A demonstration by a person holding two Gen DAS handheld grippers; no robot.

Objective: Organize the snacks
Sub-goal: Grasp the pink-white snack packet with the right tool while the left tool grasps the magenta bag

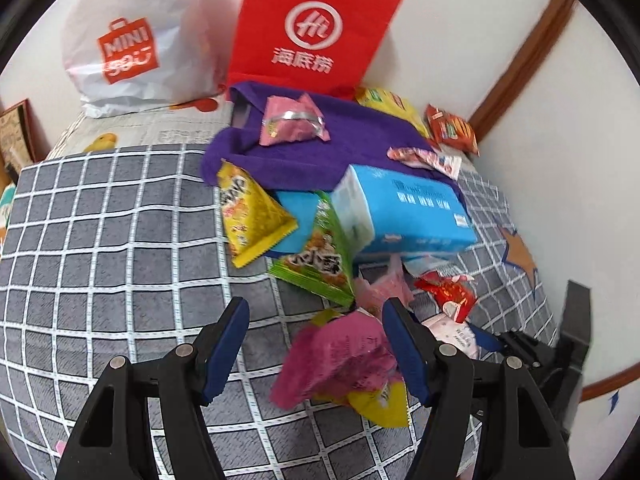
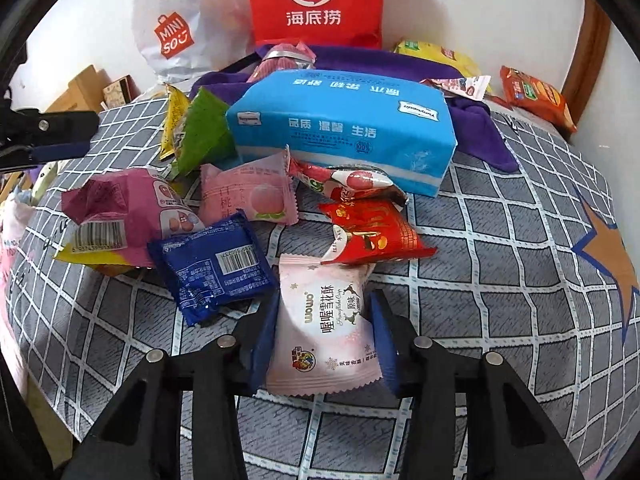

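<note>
On the checked bedcover, the right gripper [image 2: 326, 336] pinches a pale pink snack packet [image 2: 320, 340] at six o'clock by its sides, light, crinkly, slippery film, while the left gripper [image 1: 316, 344] hangs half-open, empty.

Setting: a home, most likely a bedroom. Evidence recorded: a bed [image 1: 100, 240] spread with grey white-checked bedding and an orange star print near its right edge; plain white walls [image 1: 460, 40] with brown wooden trim [image 1: 520, 60] meeting at the far right corner; a white shopping bag [image 1: 132, 40] and a red carrier bag [image 1: 316, 28] propped against the wall at the bed's far edge; a blue tissue pack [image 2: 340, 120], a purple towel [image 1: 340, 140] and loose snack packets [image 2: 248, 196] lying mid-bed.
</note>
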